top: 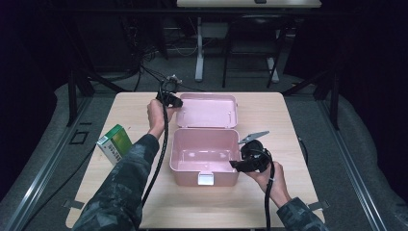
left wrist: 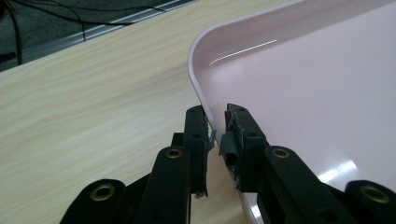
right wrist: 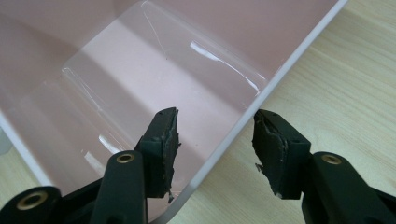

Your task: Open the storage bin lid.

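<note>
I am pinching the pink box's lid (left wrist: 299,79) rim with my left fingers (left wrist: 198,135), while my right fingers (right wrist: 161,140), apart, are straddling the box's (top: 204,151) side wall to steady it.

An open pink box (top: 204,154), its lid (top: 207,110) laid flat behind it, blocks the middle of the table (top: 284,120), a green carton (top: 114,143) stands near the left edge, while the right side and front strip lie open.
</note>
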`<state>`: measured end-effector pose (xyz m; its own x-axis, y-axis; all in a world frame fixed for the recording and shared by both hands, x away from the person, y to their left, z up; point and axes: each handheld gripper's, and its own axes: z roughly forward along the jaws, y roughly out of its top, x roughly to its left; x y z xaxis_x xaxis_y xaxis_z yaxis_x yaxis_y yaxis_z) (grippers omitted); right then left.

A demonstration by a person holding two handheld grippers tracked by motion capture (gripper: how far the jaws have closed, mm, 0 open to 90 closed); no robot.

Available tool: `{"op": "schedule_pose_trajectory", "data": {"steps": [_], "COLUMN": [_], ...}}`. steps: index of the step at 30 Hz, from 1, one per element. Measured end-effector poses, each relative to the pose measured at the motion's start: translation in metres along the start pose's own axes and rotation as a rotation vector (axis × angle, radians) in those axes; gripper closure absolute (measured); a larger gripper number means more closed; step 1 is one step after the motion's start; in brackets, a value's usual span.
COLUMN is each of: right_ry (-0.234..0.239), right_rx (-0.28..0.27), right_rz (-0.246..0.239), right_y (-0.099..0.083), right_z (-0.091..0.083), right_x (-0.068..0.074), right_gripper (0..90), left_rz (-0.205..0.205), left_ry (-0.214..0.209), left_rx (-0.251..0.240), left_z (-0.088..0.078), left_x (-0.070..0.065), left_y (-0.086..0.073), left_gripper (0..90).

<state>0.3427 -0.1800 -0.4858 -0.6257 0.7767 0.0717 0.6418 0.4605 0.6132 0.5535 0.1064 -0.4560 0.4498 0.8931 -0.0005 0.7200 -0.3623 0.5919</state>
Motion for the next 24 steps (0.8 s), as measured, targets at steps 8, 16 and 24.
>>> {"op": "schedule_pose_trajectory", "data": {"steps": [8, 16, 24], "right_ry": [0.001, -0.002, 0.008], "right_rx": [-0.001, 0.003, -0.009], "right_rz": [0.002, 0.003, -0.004], "right_y": [0.000, 0.000, 0.000], "right_z": [0.000, 0.001, 0.002], "right_x": [0.000, 0.002, -0.001], "right_gripper": [49.6, 48.3, 49.0], "left_rz": [0.003, -0.003, -0.007], "left_ry": [0.000, -0.013, -0.002], "left_rx": [0.055, 0.062, 0.074], "left_z": [0.013, 0.016, 0.013], "left_x": [-0.001, -0.001, 0.000], "left_y": [-0.003, -0.003, -0.005], "left_gripper": [78.2, 78.1, 77.8]}}
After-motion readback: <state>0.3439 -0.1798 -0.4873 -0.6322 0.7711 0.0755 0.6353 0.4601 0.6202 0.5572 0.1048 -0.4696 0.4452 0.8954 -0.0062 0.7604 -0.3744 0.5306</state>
